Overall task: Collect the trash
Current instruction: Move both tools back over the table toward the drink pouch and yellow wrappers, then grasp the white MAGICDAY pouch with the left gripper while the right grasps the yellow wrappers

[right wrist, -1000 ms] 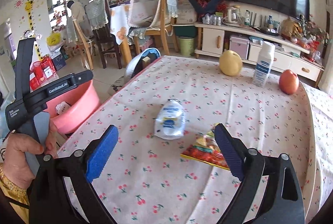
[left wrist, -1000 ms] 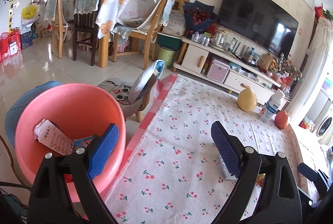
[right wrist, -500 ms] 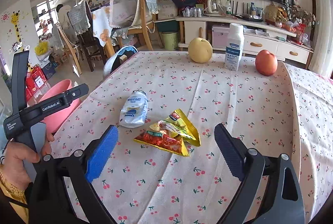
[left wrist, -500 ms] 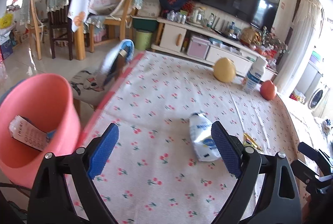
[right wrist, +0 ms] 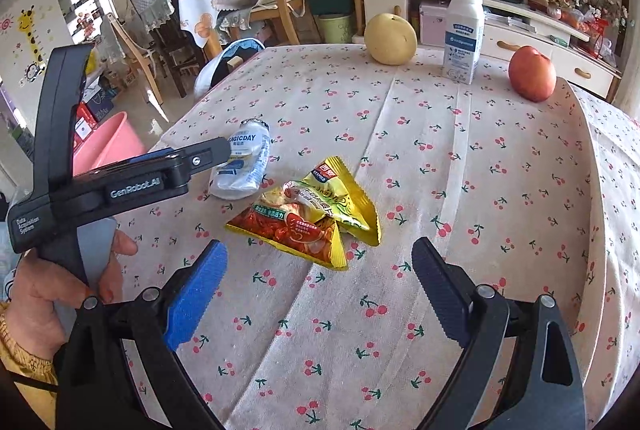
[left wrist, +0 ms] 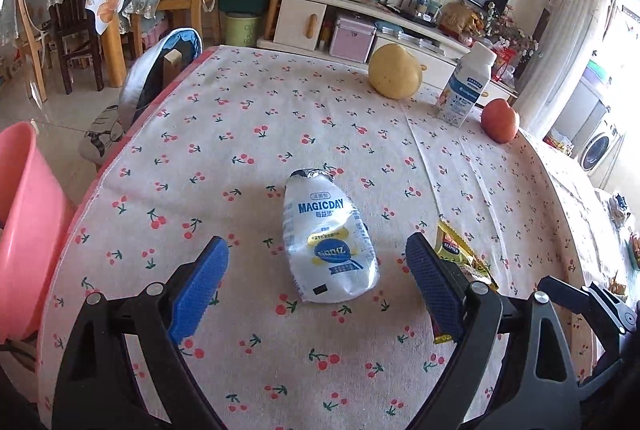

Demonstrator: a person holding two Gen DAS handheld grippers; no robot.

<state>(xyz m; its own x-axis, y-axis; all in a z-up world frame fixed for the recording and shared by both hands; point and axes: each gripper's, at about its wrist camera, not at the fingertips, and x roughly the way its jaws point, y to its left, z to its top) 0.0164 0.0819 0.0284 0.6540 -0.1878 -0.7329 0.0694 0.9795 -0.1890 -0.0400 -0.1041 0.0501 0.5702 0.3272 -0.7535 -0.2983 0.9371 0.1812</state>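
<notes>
On the counter (left wrist: 248, 102), which is covered with a cherry-print cloth, a crumpled white pouch (left wrist: 329, 238) marked MAGICDAY lies flat near the left edge. The left gripper (left wrist: 316, 272) is positioned over it with jaws wide apart and nothing held; the pouch lies between the two blue pads, touching neither. In the right wrist view the same pouch (right wrist: 243, 162) appears partly behind the left gripper body.

Just beside the pouch, on its right, lie the snack wrappers (right wrist: 312, 214): one yellow, one red, overlapping. The right gripper (right wrist: 318, 280) hangs above the cloth in front of them, jaws spread wide and empty. In the left wrist view only a yellow edge of the wrappers (left wrist: 456, 250) shows beside the right pad.

A pink basin (left wrist: 20, 222) stands off the counter's left edge, lower than the tabletop.

At the far end of the counter stand a yellow pear (right wrist: 390, 38), a white bottle (right wrist: 462, 34), upright, and a red apple (right wrist: 532, 74), each apart from the others.

The left hand (right wrist: 48, 294) grips the handle of the left gripper.
</notes>
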